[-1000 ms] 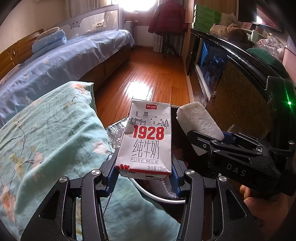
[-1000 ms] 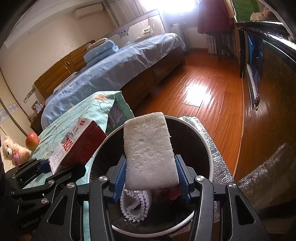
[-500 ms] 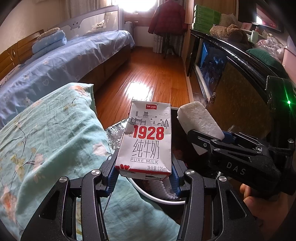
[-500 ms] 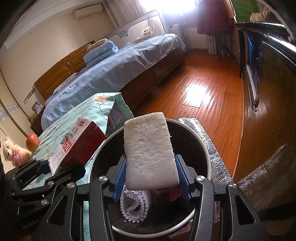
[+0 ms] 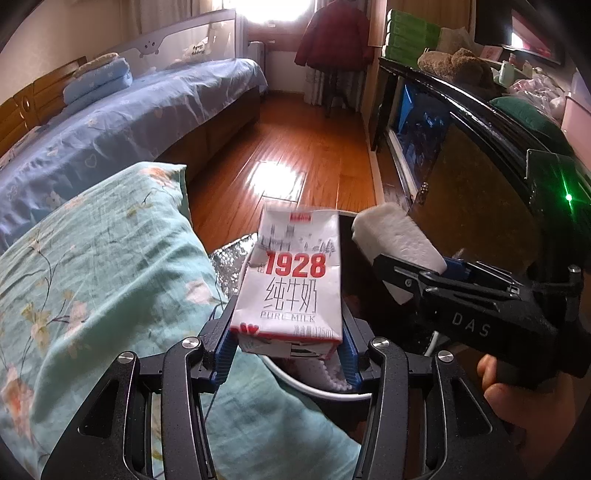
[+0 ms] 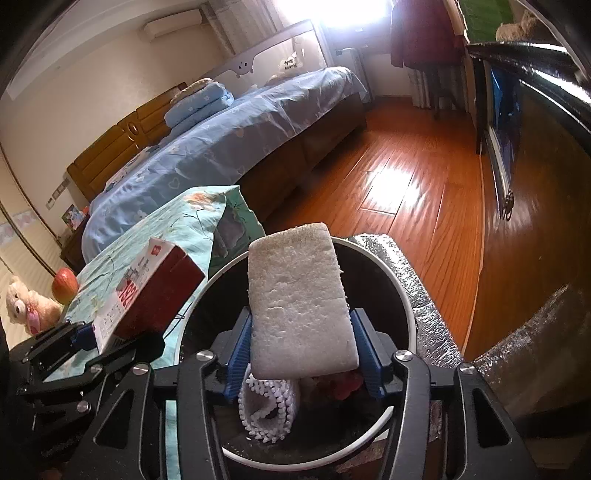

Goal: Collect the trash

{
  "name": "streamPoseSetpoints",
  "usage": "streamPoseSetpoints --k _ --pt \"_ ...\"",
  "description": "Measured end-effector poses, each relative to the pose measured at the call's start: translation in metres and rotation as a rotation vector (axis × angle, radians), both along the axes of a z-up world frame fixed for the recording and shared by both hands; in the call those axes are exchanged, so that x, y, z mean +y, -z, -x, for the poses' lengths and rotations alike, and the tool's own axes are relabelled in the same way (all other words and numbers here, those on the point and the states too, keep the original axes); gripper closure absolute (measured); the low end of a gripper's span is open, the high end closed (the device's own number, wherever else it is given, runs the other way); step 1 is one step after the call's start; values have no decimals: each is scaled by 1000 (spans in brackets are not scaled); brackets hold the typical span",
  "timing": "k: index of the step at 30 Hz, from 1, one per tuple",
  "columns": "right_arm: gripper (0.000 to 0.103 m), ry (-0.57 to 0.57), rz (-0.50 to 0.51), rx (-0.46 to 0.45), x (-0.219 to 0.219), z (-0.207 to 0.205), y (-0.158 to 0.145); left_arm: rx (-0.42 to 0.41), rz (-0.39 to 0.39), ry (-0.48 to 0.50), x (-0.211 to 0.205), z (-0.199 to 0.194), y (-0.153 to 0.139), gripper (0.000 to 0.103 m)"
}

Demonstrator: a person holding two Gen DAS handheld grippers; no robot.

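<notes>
Both sets of jaws have just been opening, and the milk carton [image 5: 291,291] now looks crumpled between the left gripper [image 5: 286,350] pads. Whether either grip has let go cannot be told — the right gripper [image 6: 301,350] brackets the white sponge [image 6: 299,299]. Both items hang over the white-rimmed trash bin [image 6: 400,291] — beside the floral bedding [image 5: 96,266].

This is a home bedroom – a long bed [image 6: 236,147] with blue sheet, a wooden headboard [image 6: 110,155], a wood floor [image 5: 295,155], a hanging coat [image 5: 332,35].
</notes>
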State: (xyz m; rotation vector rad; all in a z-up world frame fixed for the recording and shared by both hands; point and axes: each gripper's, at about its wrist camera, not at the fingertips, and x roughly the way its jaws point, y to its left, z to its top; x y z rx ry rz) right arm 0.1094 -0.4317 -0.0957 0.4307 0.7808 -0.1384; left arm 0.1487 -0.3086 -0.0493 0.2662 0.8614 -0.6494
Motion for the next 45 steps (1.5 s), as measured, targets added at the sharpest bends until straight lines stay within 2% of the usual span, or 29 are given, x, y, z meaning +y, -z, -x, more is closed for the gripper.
streamPoseSetpoints --k 4,7,8,11,15,19,24,27,31,34,37,42,45 --pt "31 17 -18 2 -3 2 1 -12 7 -33 13 4 -2 36" --pt "29 20 -22 -5 -1 6 -2 -28 25 -66 32 9 -7 32" --pt "27 21 -24 -9 1 7 -3 -38 29 -81 39 12 -9 26" --pt "21 19 -32 -34 9 13 -10 -76 57 -123 64 22 -17 20" --pt "18 4 -25 -78 28 23 -22 -118 97 -201 103 37 -27 16" --pt "10 -22 -22 -136 54 37 -36 -169 127 -282 140 51 -35 14" --pt "9 -59 12 -192 88 54 -49 -209 166 -375 186 70 -40 14" --pt "5 -86 43 -216 109 60 -54 -229 181 -441 212 80 -41 9" --pt "5 -117 80 -250 135 67 -63 -297 190 -503 239 99 -49 9" --pt "2 -146 117 -301 153 74 -77 -353 202 -548 254 112 -56 2" --pt "0 -159 150 -368 168 80 -88 -417 209 -596 267 125 -59 0" --pt "0 -192 171 -399 187 82 -83 -483 184 -624 276 138 -56 0" --pt "0 -201 189 -406 196 81 -77 -479 175 -620 279 139 -52 0"
